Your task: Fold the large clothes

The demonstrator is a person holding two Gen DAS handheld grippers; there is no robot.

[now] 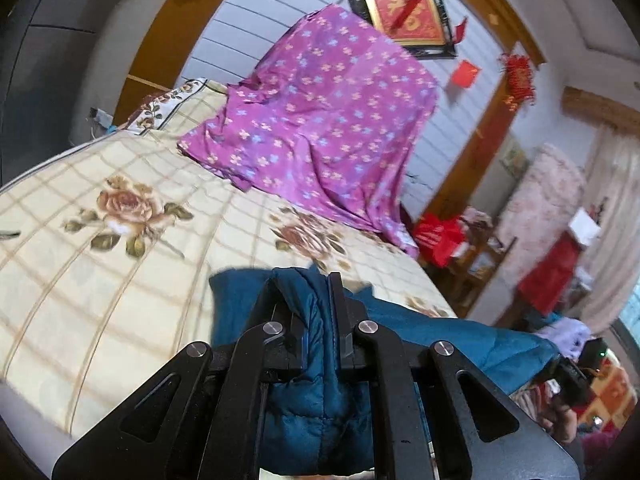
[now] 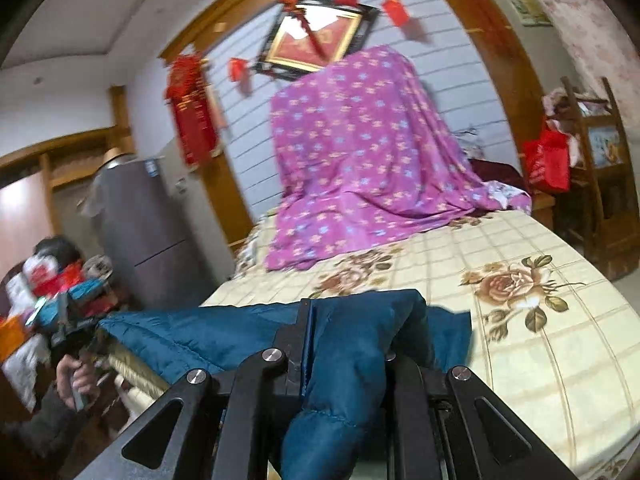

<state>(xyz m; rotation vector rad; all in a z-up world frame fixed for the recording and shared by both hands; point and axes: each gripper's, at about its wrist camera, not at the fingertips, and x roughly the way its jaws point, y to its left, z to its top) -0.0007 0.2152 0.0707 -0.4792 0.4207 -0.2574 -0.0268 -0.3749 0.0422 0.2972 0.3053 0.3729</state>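
A blue quilted jacket (image 1: 312, 396) is clamped in both grippers: the left gripper (image 1: 310, 284) is closed on a bunched edge of it, and the right gripper (image 2: 360, 304) is closed on another part of the same edge. The jacket is held up near the foot of the bed (image 1: 100, 280), stretched between the two grippers, with its far part lying on the bedspread. The step in hand is judged to be the lifting of an edge, either to spread the jacket or to carry it over for a fold. Next, the held edge would have to be brought forward over the bed and laid flat, with both grippers kept level.

A purple floral sheet (image 2: 360, 160) is draped over something tall at the head of the bed; little room is left beyond it. Cluttered shelves (image 2: 592, 152) stand beside the bed.
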